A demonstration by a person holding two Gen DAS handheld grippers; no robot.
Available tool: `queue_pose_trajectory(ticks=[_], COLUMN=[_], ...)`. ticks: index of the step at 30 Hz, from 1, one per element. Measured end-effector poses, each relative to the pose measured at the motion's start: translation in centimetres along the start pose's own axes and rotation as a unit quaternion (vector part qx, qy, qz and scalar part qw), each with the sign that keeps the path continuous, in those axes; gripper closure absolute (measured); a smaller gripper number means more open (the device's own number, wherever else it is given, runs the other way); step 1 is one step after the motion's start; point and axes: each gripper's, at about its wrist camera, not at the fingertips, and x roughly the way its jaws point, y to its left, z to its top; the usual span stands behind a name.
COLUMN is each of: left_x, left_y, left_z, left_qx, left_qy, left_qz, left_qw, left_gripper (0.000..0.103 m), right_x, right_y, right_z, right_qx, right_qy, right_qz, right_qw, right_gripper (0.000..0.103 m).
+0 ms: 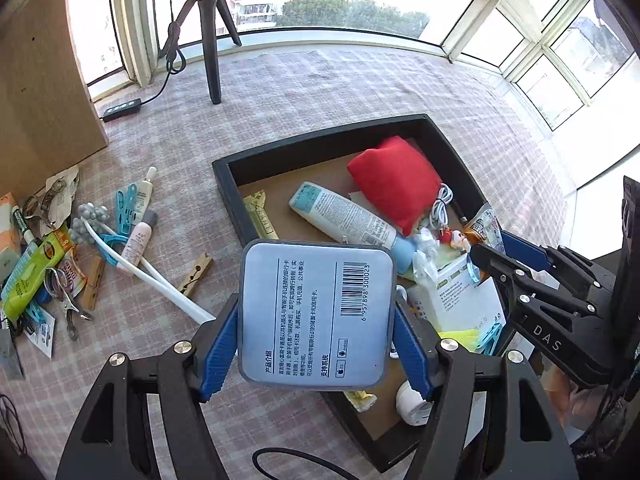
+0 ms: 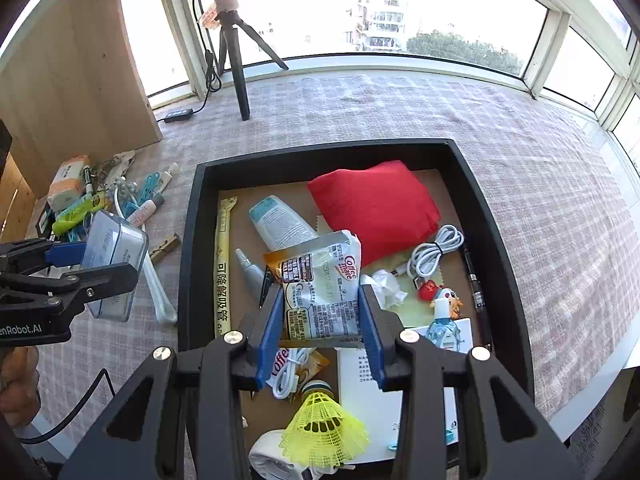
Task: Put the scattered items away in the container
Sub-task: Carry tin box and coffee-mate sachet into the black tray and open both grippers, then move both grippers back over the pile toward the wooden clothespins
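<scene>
The black tray [image 2: 192, 240], the container for this tidy-up, sits on a checked cloth [image 2: 520, 184] by the window and is already well stocked: a red pouch [image 2: 376, 212], a white tube [image 2: 280, 222], a coiled white cable [image 2: 434, 254], a long yellow sachet [image 2: 223, 264], a yellow shuttlecock [image 2: 324, 424], a small blue bottle [image 2: 442, 328] and white cartons lie inside it. Two more items are on their way in. The right gripper [image 2: 322, 316] is closed about halfway on a Coffee-mate packet [image 2: 320, 288], its blue pads pressing the packet's two sides, and holds it above the tray's contents. The left gripper [image 1: 316, 316] stands wide, its jaws clamped on a clear plastic box [image 1: 316, 312] with a blue printed label and barcode, held over the tray's near-left edge; from the right wrist view the same box appears just outside the tray's left wall. Neither item has been let go.

By the look of it the job is past the halfway mark but not finished. A heap remains on the cloth to the left, near a wooden panel [image 1: 44, 80]: blue clothes pegs [image 1: 126, 200], wooden pegs [image 1: 196, 274], a small pink bottle [image 1: 140, 236], a white spoon-like tool [image 1: 160, 280], a green packet [image 1: 34, 276], metal clips [image 1: 66, 304] and other small packets. Each of these would still need picking up and moving across once the two held items are released.
</scene>
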Motion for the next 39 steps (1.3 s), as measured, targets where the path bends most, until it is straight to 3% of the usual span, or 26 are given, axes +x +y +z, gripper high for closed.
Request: queue_pose_trajectory(ticks=[2, 4, 6, 11, 18, 24, 30, 35, 39], left_x=[0.2, 0.0, -0.2, -0.3, -0.5, -0.9, -2.1, -2.0, -1.0], left_y=[-1.5, -2.2, -2.2, -0.2, 5.3, 12.2, 19.8, 22.8, 22.9], left_z=[0.2, 0.4, 0.5, 0.1, -0.7, -1.5, -2.2, -1.8, -1.6], left_qx=[0.015, 0.018, 0.020, 0.002, -0.054, -0.116, -0.210, -0.237, -0.224], left_qy=[0.006, 0.001, -0.009, -0.009, -0.001, 0.004, -0.003, -0.003, -0.001], left_qz=[-0.009, -0.004, 0.010, 0.023, 0.055, 0.086, 0.097, 0.101, 0.101], left_qw=[0.9998, 0.9998, 0.9997, 0.9997, 0.9970, 0.9895, 0.9730, 0.9661, 0.9693], left_gripper=[0.032, 0.031, 0.031, 0.031, 0.031, 0.031, 0.032, 0.032, 0.034], right_x=[-0.5, -0.8, -1.4, -2.2, -1.7, -0.5, 1.7, 4.0, 5.5], right_y=[-1.8, -2.8, -3.5, -3.5, -0.6, 3.9, 9.8, 14.2, 16.1], right_z=[-0.1, -0.1, -0.3, -0.5, -0.3, 0.0, 0.3, 0.4, 0.7], right_qx=[0.012, 0.017, 0.026, 0.027, 0.001, -0.051, -0.112, -0.146, -0.158], right_qy=[-0.003, -0.004, -0.011, -0.025, -0.026, -0.015, 0.005, 0.025, 0.035], right_qz=[-0.015, -0.026, -0.033, -0.024, 0.012, 0.045, 0.078, 0.103, 0.112], right_qw=[1.000, 1.000, 0.999, 0.999, 1.000, 0.998, 0.991, 0.984, 0.980], right_gripper=[0.065, 0.046, 0.037, 0.037, 0.037, 0.037, 0.037, 0.038, 0.039])
